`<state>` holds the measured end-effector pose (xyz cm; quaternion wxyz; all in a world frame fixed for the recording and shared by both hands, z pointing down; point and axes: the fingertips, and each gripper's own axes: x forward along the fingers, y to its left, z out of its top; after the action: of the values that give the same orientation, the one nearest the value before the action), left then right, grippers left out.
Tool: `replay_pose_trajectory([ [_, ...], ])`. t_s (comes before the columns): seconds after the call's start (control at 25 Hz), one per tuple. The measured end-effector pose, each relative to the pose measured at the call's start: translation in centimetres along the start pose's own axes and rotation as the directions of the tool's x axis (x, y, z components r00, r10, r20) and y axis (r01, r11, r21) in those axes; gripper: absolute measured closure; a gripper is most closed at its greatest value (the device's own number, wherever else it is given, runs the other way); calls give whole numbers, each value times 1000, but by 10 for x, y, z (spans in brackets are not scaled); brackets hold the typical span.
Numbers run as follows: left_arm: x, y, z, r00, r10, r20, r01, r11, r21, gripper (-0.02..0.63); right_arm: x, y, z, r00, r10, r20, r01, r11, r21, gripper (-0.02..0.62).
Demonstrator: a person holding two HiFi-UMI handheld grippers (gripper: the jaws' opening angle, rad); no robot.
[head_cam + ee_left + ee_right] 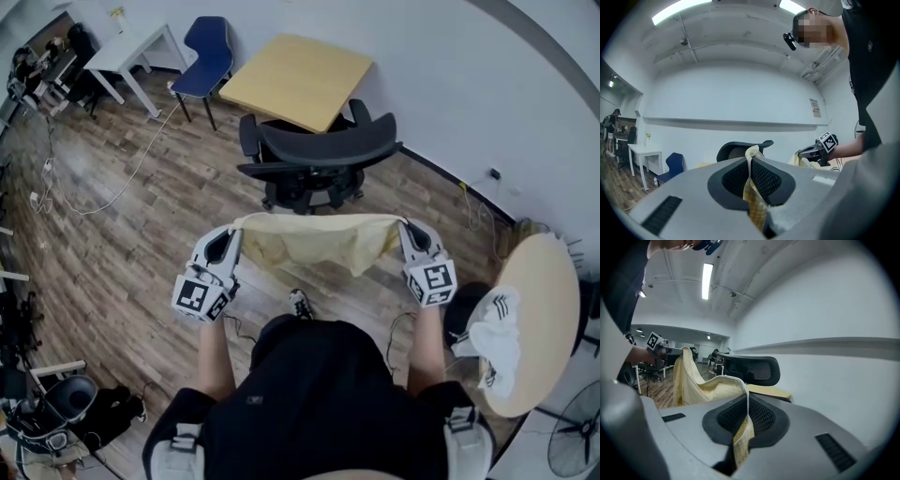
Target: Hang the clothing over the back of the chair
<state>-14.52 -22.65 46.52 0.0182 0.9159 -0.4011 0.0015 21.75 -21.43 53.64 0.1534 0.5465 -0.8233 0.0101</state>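
A pale yellow checked garment (pixel 314 239) hangs stretched between my two grippers, just in front of the black mesh office chair (pixel 319 155). My left gripper (pixel 228 242) is shut on the garment's left corner, and the cloth (pixel 752 197) runs pinched between its jaws. My right gripper (pixel 408 236) is shut on the right corner, with the fabric (pixel 740 437) clamped between its pads. The chair's backrest (pixel 743 149) stands beyond the left jaws, and the same backrest (pixel 752 370) shows ahead of the right ones. The garment is held apart from the chair, on its near side.
A light wooden table (pixel 298 80) stands behind the chair by the white wall. A round wooden table (pixel 530 319) with a white cloth (pixel 495 342) is at my right. A blue chair (pixel 204 58) and a white desk (pixel 131 52) stand far left. Cables trail on the wood floor (pixel 103 202).
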Motion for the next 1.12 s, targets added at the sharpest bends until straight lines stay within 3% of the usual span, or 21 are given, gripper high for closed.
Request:
replay_pose_trajectory([
  [0.56, 42, 62, 38, 994, -78, 82, 74, 996, 42, 597, 45, -30, 60, 987, -138, 76, 142, 989, -40, 595],
  [0.84, 58, 68, 61, 989, -96, 114, 88, 994, 67, 596, 43, -49, 95, 976, -160, 148, 172, 983, -71, 595],
  [1.12, 72, 62, 78, 989, -60, 137, 47, 995, 92, 595, 47, -74, 118, 969, -143, 203, 165, 981, -97, 595],
])
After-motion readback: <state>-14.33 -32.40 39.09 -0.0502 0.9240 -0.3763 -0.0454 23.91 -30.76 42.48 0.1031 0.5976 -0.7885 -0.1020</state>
